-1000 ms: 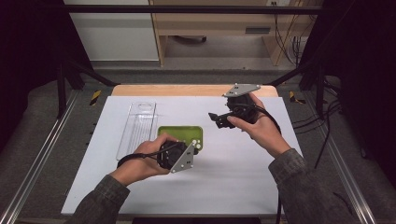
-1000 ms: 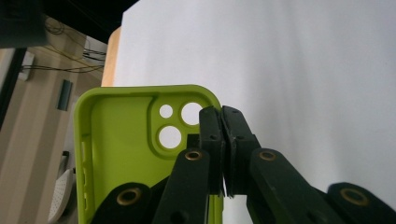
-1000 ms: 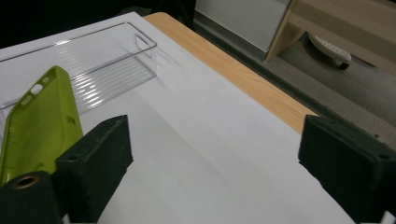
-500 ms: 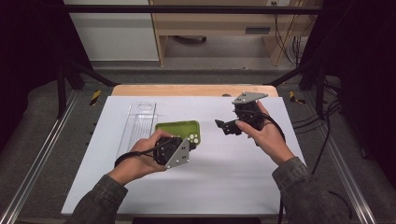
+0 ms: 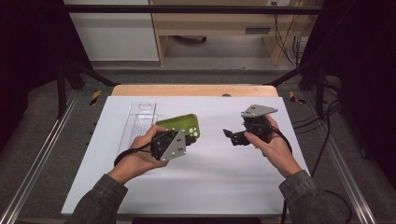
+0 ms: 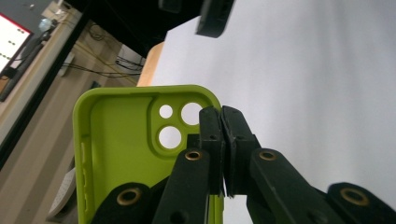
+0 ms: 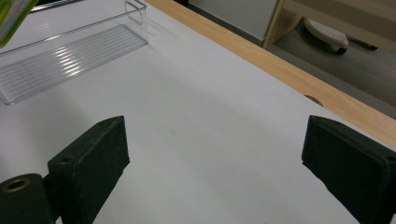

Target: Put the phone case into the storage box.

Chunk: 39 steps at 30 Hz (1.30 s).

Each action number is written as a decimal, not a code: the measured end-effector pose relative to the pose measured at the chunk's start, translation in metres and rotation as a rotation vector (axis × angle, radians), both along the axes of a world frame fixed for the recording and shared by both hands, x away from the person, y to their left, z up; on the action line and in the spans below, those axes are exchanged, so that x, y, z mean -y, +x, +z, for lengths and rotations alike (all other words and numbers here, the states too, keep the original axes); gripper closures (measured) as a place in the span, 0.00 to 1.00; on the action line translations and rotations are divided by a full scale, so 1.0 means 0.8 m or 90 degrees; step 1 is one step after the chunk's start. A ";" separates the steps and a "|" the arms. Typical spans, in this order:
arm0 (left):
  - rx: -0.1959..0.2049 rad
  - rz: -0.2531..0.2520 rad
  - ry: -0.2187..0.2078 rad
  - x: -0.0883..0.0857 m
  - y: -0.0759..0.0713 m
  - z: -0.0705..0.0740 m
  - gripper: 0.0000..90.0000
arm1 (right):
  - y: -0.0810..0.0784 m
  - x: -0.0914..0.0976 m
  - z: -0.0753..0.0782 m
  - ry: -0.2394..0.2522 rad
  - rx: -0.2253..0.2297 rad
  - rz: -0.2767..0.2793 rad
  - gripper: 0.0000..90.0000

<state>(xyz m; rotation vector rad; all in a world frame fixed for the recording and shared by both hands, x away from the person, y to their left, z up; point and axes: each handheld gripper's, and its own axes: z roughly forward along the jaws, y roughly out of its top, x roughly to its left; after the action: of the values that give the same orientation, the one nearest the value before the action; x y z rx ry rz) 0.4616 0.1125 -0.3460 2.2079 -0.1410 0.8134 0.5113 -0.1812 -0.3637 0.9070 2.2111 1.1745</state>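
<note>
A lime-green phone case (image 5: 179,124) hangs tilted above the white table sheet (image 5: 210,177), its inside and camera holes facing the left gripper view (image 6: 116,140). My left gripper (image 5: 188,136) is shut on the case's edge beside the camera cutout, the jaws pressed together on the rim (image 6: 222,119). My right gripper (image 5: 229,136) is held to the right of the case, pointing left at it, open with nothing between its pads (image 7: 215,154). Its jaws have just been closing a little from a wider gape. A corner of the case (image 7: 11,11) shows at the top left of the right gripper view.
A clear plastic tray (image 5: 140,122) lies lengthwise on the sheet left of the case, also in the right gripper view (image 7: 70,51). The wooden table edge (image 5: 196,90) runs along the far side. Metal frame rails (image 5: 42,154) flank the table.
The left gripper has raised and tilted the green case off the sheet. The right hand has come down and nearer, its gripper now lower, to the right of the case.
</note>
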 end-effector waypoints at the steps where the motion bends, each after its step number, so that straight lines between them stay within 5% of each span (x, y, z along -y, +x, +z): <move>1: -0.003 0.003 -0.004 0.000 0.001 0.001 0.97 | -0.001 0.003 -0.002 0.007 0.009 -0.006 0.10; 11: -0.005 0.049 -0.032 -0.008 0.005 0.009 0.97 | -0.012 0.029 -0.016 0.052 0.037 -0.030 0.08; 23: 0.014 0.107 -0.111 -0.021 0.012 0.020 0.97 | -0.027 0.055 -0.034 0.083 0.039 -0.049 0.07; 32: 0.017 0.150 -0.141 -0.032 0.019 0.021 0.97 | -0.041 0.064 -0.043 0.104 0.098 -0.081 0.10; 39: 0.027 0.184 -0.168 -0.042 0.020 0.027 0.97 | -0.049 0.071 -0.055 0.130 0.102 -0.087 0.08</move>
<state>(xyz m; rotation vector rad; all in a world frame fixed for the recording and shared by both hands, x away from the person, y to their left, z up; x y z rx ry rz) 0.4777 0.1465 -0.3247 1.9850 0.2579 0.9754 0.4724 -0.2377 -0.4077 0.9903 1.8979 1.3750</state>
